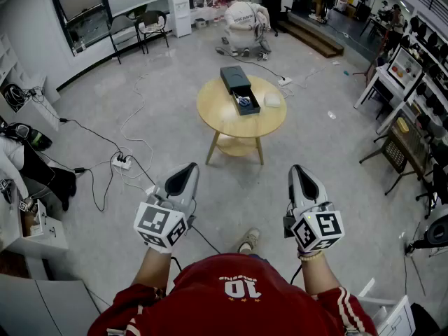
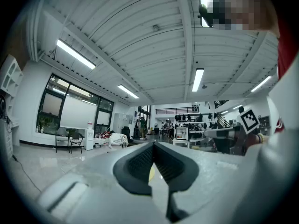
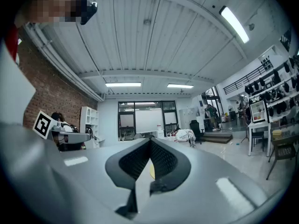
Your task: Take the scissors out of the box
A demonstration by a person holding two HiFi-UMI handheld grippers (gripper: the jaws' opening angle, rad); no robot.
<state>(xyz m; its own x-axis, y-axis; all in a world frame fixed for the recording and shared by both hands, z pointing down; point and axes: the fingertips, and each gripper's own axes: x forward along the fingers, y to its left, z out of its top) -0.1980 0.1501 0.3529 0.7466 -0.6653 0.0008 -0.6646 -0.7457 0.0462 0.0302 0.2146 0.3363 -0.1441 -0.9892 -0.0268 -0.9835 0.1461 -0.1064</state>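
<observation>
Scissors (image 1: 243, 102), only a small bluish shape in the open box (image 1: 231, 77) on the round worktop (image 1: 224, 121), well apart from left tool (image 1: 186, 170) and right tool (image 1: 298, 169), each with jaws together and empty: likely light, stiff, slick, best gripped at the handles.

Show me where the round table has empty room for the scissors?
The near half of the round table is bare wood, and so is the strip left of the dark box. The right side is fuller: a small white thing lies beside the box.
</observation>
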